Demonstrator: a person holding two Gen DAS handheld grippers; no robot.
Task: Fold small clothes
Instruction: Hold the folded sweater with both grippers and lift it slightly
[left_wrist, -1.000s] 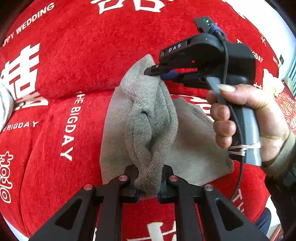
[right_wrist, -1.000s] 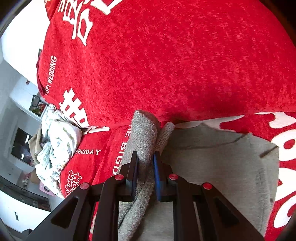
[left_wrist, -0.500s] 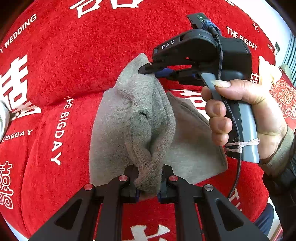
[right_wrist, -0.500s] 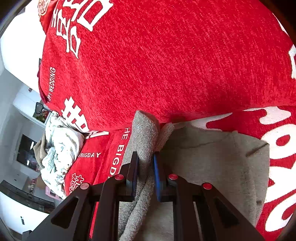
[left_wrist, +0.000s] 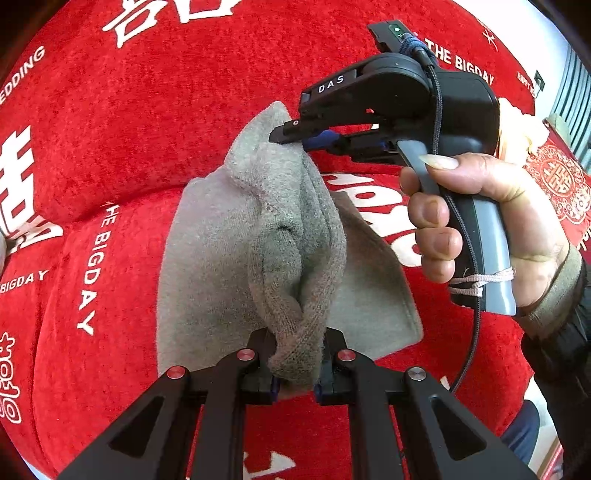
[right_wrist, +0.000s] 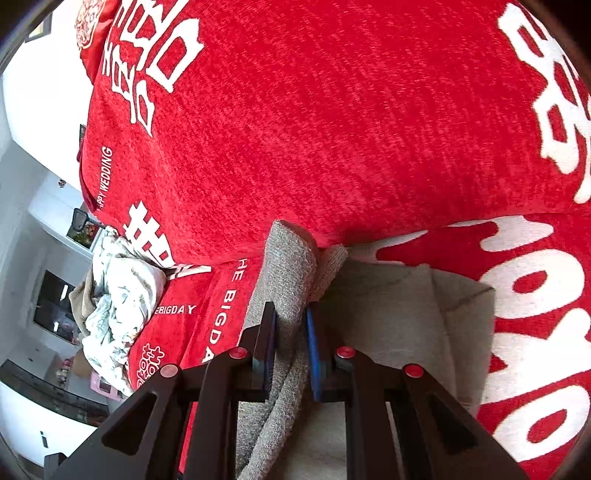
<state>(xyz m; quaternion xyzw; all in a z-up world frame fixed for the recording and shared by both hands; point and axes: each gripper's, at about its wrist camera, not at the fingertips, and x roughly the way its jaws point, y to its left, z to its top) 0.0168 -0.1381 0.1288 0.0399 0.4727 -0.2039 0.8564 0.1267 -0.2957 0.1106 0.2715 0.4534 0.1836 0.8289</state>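
Both grippers, left gripper at 6 o'clock, right gripper at 12, are clamping the bunched fuzzy grey garment.

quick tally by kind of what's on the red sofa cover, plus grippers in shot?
Grey knit garment: 1, pinched at both ends
Crumpled white patterned cloth: 1, at the cover's far edge
Grippers: 2, left gripper and right gripper, both shut on the grey garment
Total: 4
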